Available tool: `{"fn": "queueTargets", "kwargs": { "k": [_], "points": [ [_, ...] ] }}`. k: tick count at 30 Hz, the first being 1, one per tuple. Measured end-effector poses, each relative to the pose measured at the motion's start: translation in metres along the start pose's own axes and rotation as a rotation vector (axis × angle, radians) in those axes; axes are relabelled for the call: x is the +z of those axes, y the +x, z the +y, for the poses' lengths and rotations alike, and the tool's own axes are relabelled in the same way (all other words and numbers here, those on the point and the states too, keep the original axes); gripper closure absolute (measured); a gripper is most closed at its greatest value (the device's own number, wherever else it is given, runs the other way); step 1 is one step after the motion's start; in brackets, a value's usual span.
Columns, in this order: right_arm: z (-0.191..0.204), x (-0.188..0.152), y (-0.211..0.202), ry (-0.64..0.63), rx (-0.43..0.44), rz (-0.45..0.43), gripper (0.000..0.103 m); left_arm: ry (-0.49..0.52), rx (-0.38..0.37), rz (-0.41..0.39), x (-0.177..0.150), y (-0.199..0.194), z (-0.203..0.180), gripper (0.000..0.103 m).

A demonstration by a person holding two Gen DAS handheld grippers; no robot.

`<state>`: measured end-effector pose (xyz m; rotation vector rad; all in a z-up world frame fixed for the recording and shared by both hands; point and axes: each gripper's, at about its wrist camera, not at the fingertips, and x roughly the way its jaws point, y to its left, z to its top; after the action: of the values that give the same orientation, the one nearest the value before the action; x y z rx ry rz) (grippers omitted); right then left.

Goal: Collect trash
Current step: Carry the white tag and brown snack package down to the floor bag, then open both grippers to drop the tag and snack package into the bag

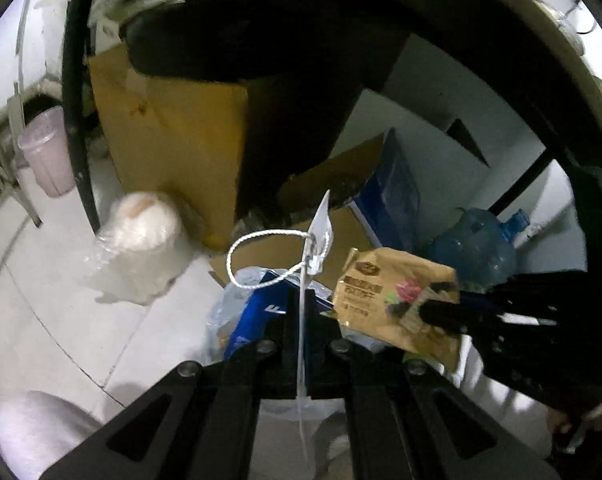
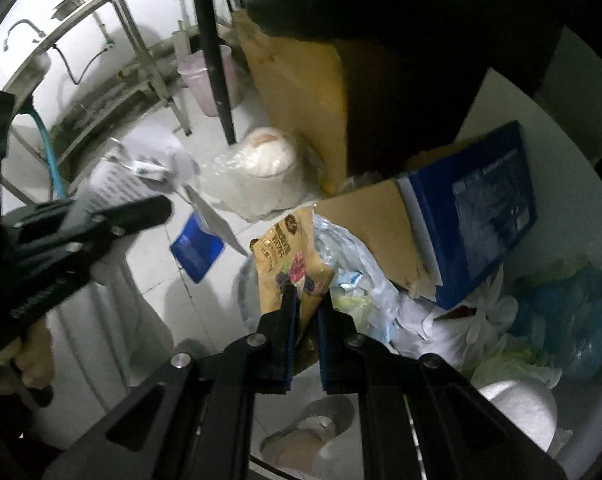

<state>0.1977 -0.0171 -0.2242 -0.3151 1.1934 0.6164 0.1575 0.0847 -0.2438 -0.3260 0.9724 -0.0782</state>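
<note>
Hovering over the rubbish heap now, both tools loaded and neither piece dropped yet. The right gripper [image 2: 306,300] is clamped nearly shut on a tan snack pouch [image 2: 289,256], which hangs right above the clear trash bag [image 2: 353,280] lying open on the floor. The left gripper [image 1: 301,300] is closed tight on a thin white paper tag [image 1: 322,222] seen edge-on, its looped white string [image 1: 257,256] dangling free above the same bag. In the right wrist view that left tool also seems to carry some crumpled printed paper [image 2: 141,168], though blur makes it hard to be sure.

So by my read: two bits picked up and carried to the bag, the letting-go not yet done, and more may lie around. A flat blue packet [image 2: 197,250] sits on the tiled floor [image 2: 153,264] just beside the bag and looks like a candidate.

Around it, things are crowded. A big blue box [image 2: 473,216] and cardboard sheets [image 2: 301,92] lean in over the bag's far side, a blue water jug [image 1: 477,244] stands behind, and a wrapped white bundle [image 2: 261,164] sits near a black table leg [image 2: 217,48]. A pink bin [image 1: 47,152] stands well apart. The two tools are close together, so they could get in each other's way.
</note>
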Motion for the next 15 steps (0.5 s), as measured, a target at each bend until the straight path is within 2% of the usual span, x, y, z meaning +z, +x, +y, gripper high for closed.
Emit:
{"fn": "queueTargets", "kwargs": {
  "k": [2,4,6,7,8,10,15],
  "points": [
    [-0.015,-0.002,0.007,0.033,-0.004,0.014,0.095,-0.003,-0.019,0.029,0.001,0.022,-0.004,0.103],
    [-0.027,-0.004,0.014,0.059,-0.006,0.024,0.095,0.004,-0.003,0.062,0.001,0.042,-0.008,0.102],
    [-0.036,-0.007,0.02,0.083,-0.003,0.035,0.095,-0.015,0.002,0.108,0.0,0.059,-0.006,0.088],
    [-0.041,-0.008,0.024,0.095,-0.002,0.041,0.095,-0.041,-0.003,0.134,-0.001,0.069,-0.002,0.053],
    [-0.044,-0.008,0.027,0.104,0.001,0.048,0.095,-0.063,0.0,0.148,-0.003,0.075,0.003,0.034],
    [-0.047,-0.009,0.029,0.114,0.004,0.058,0.095,-0.116,-0.001,0.163,-0.008,0.078,0.014,0.034],
    [-0.048,-0.004,0.042,0.106,0.017,0.076,0.095,-0.145,0.027,0.159,-0.01,0.071,0.026,0.034]
  ]
}}
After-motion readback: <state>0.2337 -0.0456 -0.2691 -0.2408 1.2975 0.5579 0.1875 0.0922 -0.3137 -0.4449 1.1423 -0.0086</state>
